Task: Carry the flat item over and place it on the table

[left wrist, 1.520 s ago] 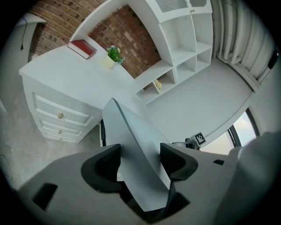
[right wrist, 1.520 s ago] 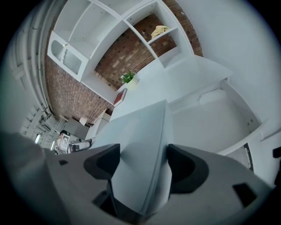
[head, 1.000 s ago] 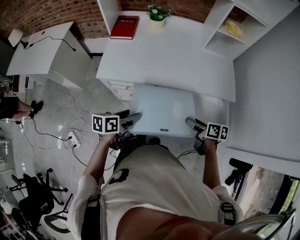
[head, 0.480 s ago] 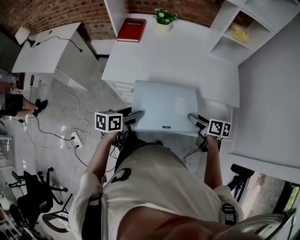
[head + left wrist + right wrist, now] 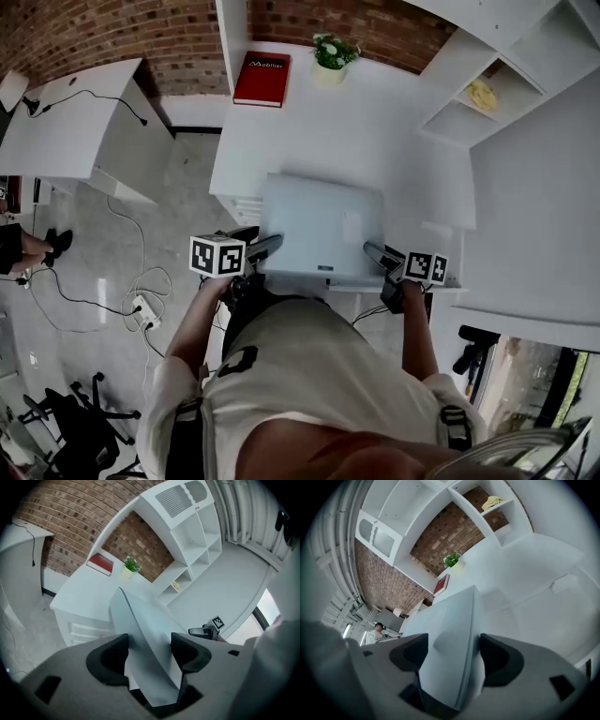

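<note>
Laptop [image 5: 319,230] held over near edge of desk [image 5: 309,131], near part overhanging. Left tool [image 5: 267,248] clamped on left edge. Right tool [image 5: 375,255] jaws opening, right edge between them. Laptop best slid fully onto desk and both sides lowered evenly before left grip is eased.

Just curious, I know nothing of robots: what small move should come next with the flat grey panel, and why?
Probably slide the grey panel further onto the white table: its near edge seems to overhang the front, and the right hand-held gripper is opening its jaws around it.
</note>
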Tool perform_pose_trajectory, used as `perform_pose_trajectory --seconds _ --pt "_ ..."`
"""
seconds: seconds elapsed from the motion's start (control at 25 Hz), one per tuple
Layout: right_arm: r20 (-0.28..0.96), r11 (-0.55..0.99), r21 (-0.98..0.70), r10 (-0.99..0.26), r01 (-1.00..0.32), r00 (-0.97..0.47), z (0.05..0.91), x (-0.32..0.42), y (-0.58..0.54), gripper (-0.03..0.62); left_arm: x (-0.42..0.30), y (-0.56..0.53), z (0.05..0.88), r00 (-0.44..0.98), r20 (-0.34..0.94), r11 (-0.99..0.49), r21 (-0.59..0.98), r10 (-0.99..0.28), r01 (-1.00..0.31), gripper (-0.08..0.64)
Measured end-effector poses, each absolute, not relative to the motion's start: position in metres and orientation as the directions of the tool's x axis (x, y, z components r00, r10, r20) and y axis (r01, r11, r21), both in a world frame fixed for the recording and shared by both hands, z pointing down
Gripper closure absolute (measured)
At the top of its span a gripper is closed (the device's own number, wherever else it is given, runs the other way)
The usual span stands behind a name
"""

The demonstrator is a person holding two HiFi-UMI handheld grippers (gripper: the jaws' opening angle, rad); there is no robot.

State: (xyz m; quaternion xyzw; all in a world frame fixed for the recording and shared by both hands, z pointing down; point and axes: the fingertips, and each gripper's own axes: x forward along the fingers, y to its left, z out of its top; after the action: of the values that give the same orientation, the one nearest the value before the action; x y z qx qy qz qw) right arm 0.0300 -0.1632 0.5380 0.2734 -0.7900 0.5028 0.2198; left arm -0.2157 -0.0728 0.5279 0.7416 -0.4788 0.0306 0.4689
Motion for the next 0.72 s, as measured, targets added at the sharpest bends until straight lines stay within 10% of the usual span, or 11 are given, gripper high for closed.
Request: perform_pose_trajectory --seconds 0.72 --pt "0.723 0.138 -0.614 -0.297 -0.777 -0.624 0.586 -0.038 -0.211 0.235 -0.290 -0.174 0.537 0.608 0.506 -0.268 0.590 -0.612 -0.761 0.268"
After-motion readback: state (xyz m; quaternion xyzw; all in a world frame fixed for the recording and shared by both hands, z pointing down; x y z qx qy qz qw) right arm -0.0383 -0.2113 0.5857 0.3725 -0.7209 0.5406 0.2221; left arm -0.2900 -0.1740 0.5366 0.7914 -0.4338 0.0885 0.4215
